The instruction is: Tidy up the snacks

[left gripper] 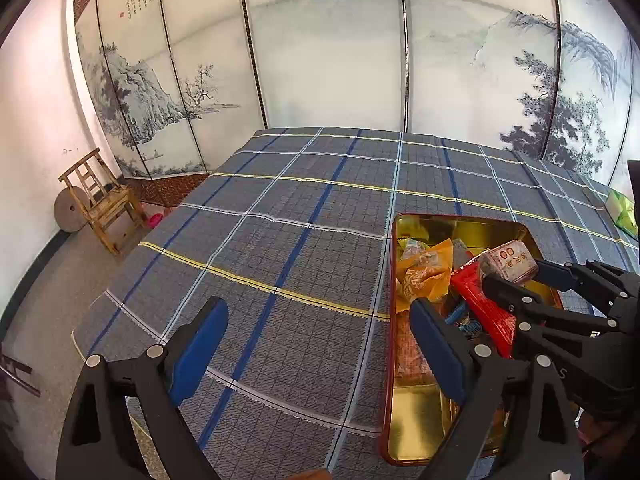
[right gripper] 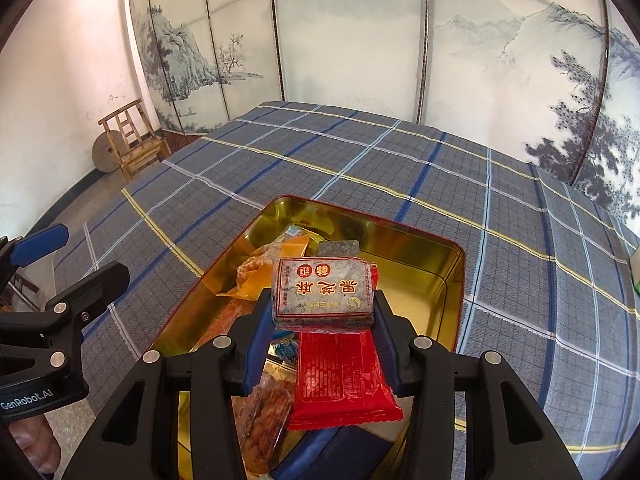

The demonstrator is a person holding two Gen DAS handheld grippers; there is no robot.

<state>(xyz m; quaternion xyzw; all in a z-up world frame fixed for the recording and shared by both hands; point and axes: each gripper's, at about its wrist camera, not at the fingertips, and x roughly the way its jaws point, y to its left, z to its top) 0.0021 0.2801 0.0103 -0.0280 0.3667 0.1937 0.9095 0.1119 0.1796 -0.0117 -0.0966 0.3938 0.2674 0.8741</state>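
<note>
A gold-lined tin with a red rim (right gripper: 436, 260) sits on the plaid tablecloth and holds several snack packets. My right gripper (right gripper: 322, 312) is shut on a grey sesame-cake packet with red print (right gripper: 322, 294) and holds it above the tin, over a red packet (right gripper: 340, 376) and an orange packet (right gripper: 264, 272). In the left wrist view the tin (left gripper: 416, 428) is at the right, with the right gripper (left gripper: 516, 276) and the grey packet (left gripper: 508, 262) over it. My left gripper (left gripper: 316, 340) is open and empty, just left of the tin.
The blue-grey plaid tablecloth (left gripper: 280, 220) covers the table. A green packet (left gripper: 622, 212) lies at the far right edge. A wooden chair (right gripper: 132, 140) and a round stone stand by the left wall. A painted folding screen (right gripper: 352, 40) stands behind the table.
</note>
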